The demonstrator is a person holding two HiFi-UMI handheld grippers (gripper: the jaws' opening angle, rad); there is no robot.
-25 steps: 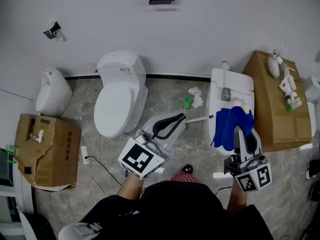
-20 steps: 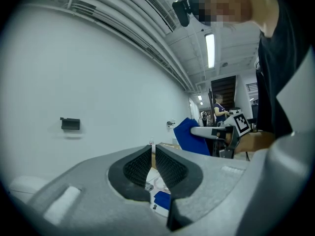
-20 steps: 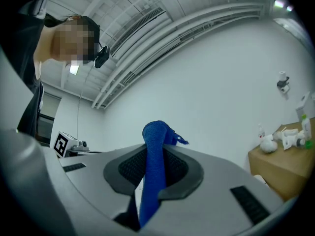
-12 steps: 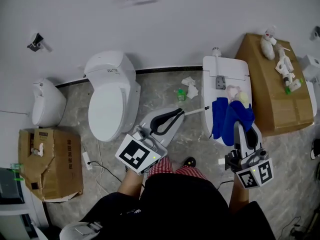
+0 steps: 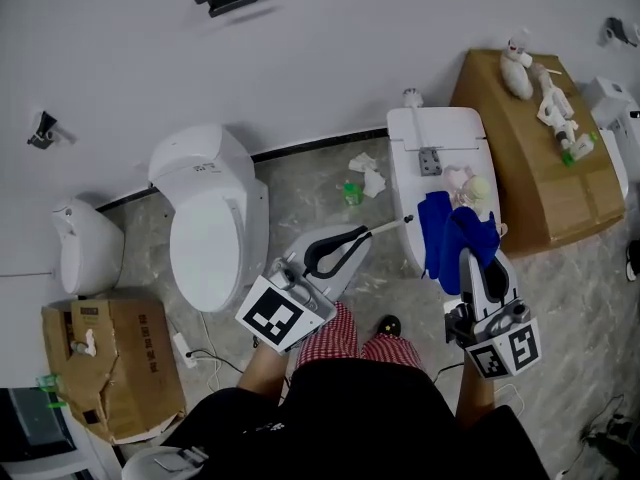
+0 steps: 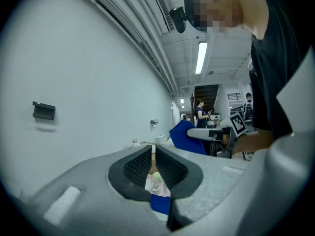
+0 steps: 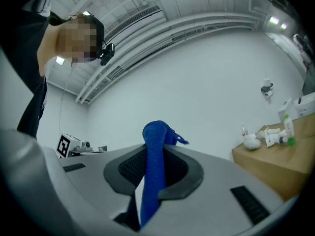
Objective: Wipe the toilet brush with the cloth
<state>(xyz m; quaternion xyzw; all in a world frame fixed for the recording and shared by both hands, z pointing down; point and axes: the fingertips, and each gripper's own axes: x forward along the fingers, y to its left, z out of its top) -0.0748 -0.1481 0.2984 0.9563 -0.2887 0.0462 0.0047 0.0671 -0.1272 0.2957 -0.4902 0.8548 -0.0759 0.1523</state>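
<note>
The toilet brush's thin white handle [image 5: 388,227] runs from my left gripper [image 5: 362,235] to the left edge of the blue cloth [image 5: 450,230]. The left gripper is shut on the handle. A pale rounded brush head [image 5: 472,188] shows just past the cloth, over a white toilet unit [image 5: 435,138]. In the left gripper view that head [image 6: 156,178] appears through the narrow slit between the jaws. My right gripper [image 5: 470,260] is shut on the cloth [image 7: 153,171], which sticks up above its fingertips and hangs down in front of them.
A white toilet [image 5: 215,218] stands at the left with a smaller white fixture [image 5: 85,248] beside it. A cardboard box [image 5: 110,368] sits near the lower left. Another box [image 5: 525,163] with bottles is at the right. Crumpled tissues [image 5: 368,180] lie on the floor.
The head view has swung, so the room has slid left in the picture. Both grippers have sunk slightly and kept their grips. The brush handle's far end now meets the cloth's edge.
</note>
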